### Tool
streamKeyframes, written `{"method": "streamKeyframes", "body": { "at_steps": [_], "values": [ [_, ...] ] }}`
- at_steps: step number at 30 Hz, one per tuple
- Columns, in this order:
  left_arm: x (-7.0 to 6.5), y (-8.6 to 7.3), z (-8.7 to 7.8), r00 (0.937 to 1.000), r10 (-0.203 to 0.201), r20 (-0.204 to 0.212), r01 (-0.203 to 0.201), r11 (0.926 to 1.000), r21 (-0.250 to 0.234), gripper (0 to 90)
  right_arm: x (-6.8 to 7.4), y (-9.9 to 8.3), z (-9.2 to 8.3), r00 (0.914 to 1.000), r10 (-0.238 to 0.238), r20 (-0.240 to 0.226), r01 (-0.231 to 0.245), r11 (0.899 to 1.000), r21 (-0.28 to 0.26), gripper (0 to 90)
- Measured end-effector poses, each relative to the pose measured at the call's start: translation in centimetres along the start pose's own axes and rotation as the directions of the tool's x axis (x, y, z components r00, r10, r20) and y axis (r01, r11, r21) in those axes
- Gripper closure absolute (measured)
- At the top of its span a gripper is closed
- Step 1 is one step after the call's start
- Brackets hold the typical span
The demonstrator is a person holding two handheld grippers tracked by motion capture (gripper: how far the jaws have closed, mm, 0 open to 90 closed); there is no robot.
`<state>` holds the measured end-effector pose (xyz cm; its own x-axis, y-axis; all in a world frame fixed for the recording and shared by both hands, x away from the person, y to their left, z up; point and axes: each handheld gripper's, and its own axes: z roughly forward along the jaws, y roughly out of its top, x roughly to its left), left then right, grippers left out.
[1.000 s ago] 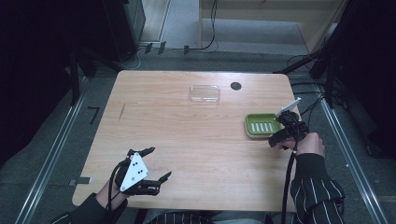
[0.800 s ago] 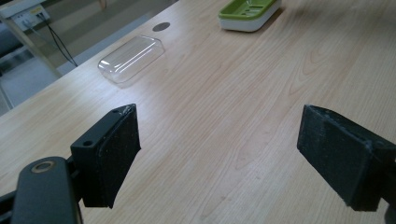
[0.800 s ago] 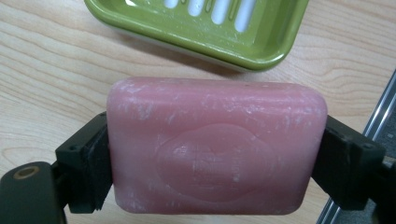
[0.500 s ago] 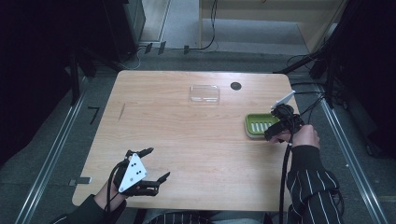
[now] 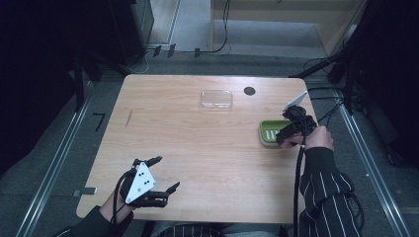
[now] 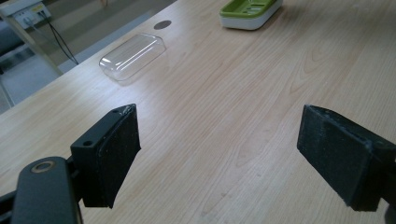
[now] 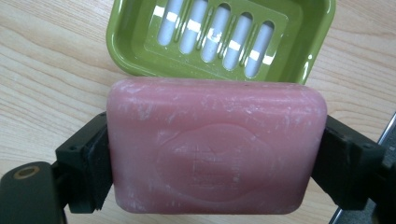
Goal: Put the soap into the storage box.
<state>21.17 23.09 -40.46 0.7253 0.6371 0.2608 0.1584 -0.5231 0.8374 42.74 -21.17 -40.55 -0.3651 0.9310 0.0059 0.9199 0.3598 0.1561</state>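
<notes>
- Right gripper was clamped on the pink soap bar, one jaw on each short end, so the bar's long axis ran straight across from jaw to jaw.
- Green soap dish lay just beyond the bar in the right gripper view, slotted floor up and bare. Its long axis ran near parallel to the bar's, tilted only slightly.
- The bar's far edge overlapped the dish's near rim in that view; whether bar and rim touched could not be told.
- In the high view the right gripper sat at the dish's right end, near the table's right edge.
- Left gripper rested at the near left corner, well apart from the dish; its jaws stood wide apart and held nothing.
- Clear lid lay toward the far edge, apart from both grippers, with a dark round spot just beside it.
- Judgement: the right hand was the one placed for the work; the bar likely needed a short move forward over the tray, little turning called for, before lowering.
</notes>
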Motion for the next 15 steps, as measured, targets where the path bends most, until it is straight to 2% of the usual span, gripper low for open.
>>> {"method": "streamKeyframes", "body": {
  "at_steps": [15],
  "values": [
    [0.0,-0.1,0.0,1.0000,-0.005,-0.001,0.005,1.0000,-0.004,14.0,-0.2,1.4,-0.1,0.9999,0.002,-0.016,-0.002,1.000,-0.001,13.4]
  ]
}}
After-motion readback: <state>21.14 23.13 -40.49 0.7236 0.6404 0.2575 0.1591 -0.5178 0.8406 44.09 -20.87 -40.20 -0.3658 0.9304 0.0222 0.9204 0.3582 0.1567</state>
